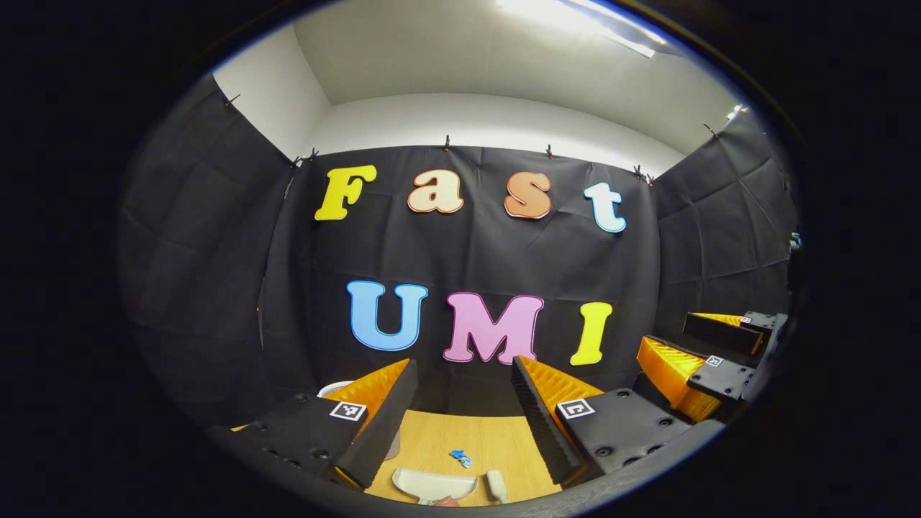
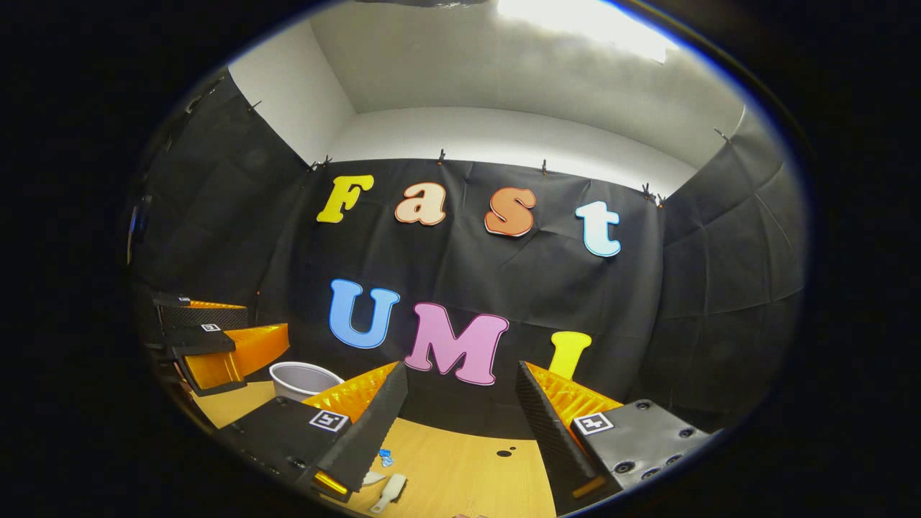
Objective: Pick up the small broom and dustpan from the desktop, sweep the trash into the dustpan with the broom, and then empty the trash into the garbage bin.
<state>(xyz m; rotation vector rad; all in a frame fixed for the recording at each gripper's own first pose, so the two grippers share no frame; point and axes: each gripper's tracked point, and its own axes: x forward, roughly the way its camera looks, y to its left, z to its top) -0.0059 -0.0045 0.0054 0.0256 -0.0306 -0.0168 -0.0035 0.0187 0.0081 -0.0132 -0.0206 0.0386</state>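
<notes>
Black-cloth booth around a wooden table (image 1: 496,439); one pale bin (image 2: 302,378) at the table's far left, and both grippers — left gripper (image 1: 460,403), right gripper (image 2: 460,417) — hang above the table, jaws spread wide, holding nothing. One dustpan (image 1: 432,483) lies near the front edge with one small broom (image 1: 496,483) just beside it and one blue scrap of trash (image 1: 460,457) just behind them. Both tools look like light, stiff, rather slick plastic, so best taken by their handles, dustpan handle partly hidden at the picture edge; the scrap looks feather-light and apt to skitter.
</notes>
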